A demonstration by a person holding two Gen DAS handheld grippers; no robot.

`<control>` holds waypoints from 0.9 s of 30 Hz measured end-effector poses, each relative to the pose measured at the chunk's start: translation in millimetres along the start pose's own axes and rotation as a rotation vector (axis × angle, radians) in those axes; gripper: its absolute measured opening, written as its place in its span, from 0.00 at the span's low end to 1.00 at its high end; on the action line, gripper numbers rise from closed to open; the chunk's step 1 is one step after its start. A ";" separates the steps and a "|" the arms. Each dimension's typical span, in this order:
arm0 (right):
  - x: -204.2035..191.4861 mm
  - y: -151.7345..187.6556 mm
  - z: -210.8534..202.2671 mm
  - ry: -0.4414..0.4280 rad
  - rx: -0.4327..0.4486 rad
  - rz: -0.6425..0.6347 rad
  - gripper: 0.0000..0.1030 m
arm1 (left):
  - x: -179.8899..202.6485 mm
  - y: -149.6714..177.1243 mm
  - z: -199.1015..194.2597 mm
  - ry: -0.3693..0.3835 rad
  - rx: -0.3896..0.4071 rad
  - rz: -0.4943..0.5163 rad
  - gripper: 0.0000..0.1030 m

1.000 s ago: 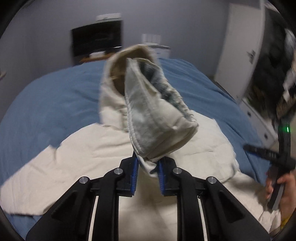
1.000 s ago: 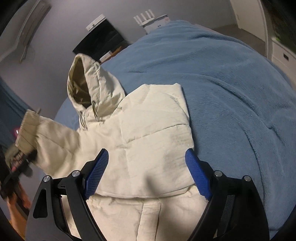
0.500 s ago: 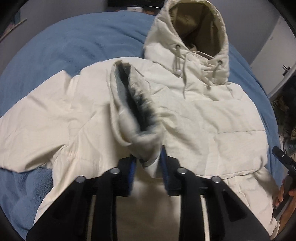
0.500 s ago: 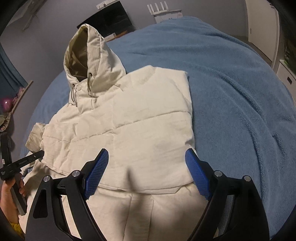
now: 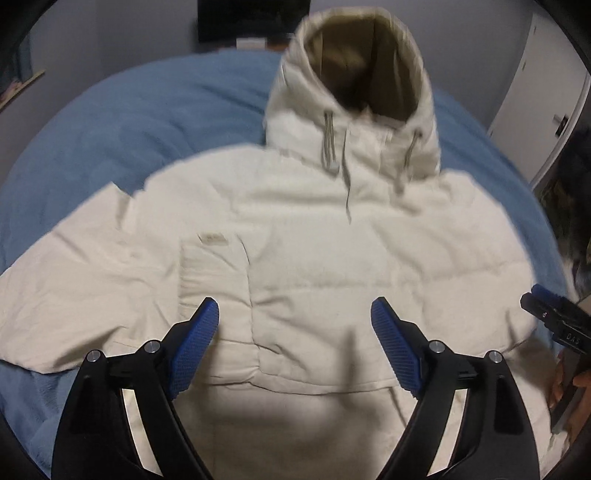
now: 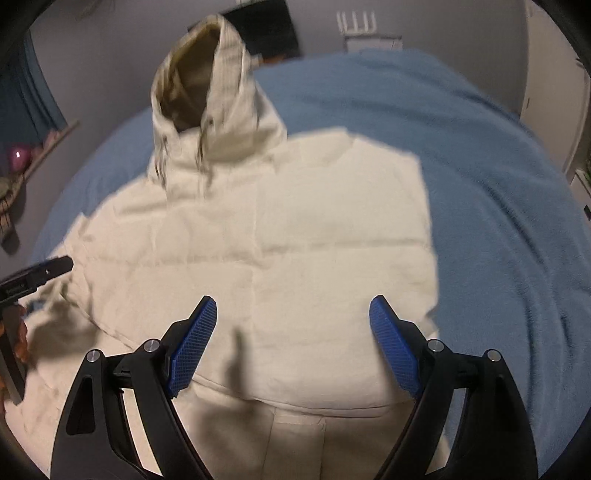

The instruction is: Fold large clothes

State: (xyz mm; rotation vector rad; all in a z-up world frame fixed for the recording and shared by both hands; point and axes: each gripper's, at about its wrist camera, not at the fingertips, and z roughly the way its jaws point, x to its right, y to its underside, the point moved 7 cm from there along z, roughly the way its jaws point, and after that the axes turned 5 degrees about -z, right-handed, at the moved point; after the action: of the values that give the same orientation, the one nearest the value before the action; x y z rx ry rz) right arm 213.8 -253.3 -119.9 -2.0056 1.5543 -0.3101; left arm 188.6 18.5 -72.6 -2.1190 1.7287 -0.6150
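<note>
Item one — jacket: cream, padded, hooded. We find it lying front-up on the blue blanket, which covers a bed. The hood points away from us toward the far wall, its tan lining showing; two drawcords hang from its neck onto the chest. In the left wrist view one sleeve lies folded across the front, with a small label near its upper edge. The other side of the body spreads out over the blanket at the left of that view. In the right wrist view the right side of the jacket ends in a straight folded edge against the blanket.

Item two — left gripper: we hold it above the lower chest, pointing steeply down. Its jaws are opening and already stand wide, blue pads well apart. Nothing is between them; the cloth lies below, untouched.

Item three: right gripper. It hangs over the jacket's lower front, jaws wide, holding nothing. We see it also at the right edge of the left wrist view, with part of a hand on its handle.

Background: a dark screen on the grey wall, and a white cabinet to the right.
</note>
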 end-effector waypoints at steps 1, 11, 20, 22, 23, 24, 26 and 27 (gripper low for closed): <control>1.3 4.3 8.5 0.006 -0.030 0.002 0.78 | -0.3 5.3 9.9 -0.005 -0.038 0.004 0.79; 4.7 27.5 46.0 0.059 -0.159 -0.019 0.83 | -4.7 29.2 41.2 -0.078 -0.159 0.028 0.84; 3.0 29.8 47.0 0.001 -0.167 -0.001 0.93 | -10.1 38.4 41.4 -0.053 -0.193 0.004 0.94; 1.3 28.8 45.8 -0.003 -0.168 0.003 0.93 | -13.6 41.0 41.8 -0.049 -0.200 -0.001 0.94; 1.1 28.3 45.7 -0.002 -0.169 0.002 0.93 | -13.7 39.5 45.1 -0.051 -0.205 0.000 0.94; 0.9 28.0 45.4 0.001 -0.172 -0.001 0.93 | -13.7 38.6 46.8 -0.054 -0.210 0.003 0.94; -0.5 28.5 45.9 0.016 -0.180 -0.015 0.93 | -15.0 40.5 48.9 -0.061 -0.219 0.011 0.94; -0.8 28.6 46.6 0.024 -0.183 -0.023 0.93 | -15.9 41.7 49.5 -0.062 -0.220 0.012 0.94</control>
State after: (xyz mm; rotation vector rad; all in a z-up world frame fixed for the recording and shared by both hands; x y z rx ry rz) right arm 214.3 -243.1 -173.6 -2.1674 1.6264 -0.2077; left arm 177.3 25.0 -138.0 -2.2452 1.8466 -0.3652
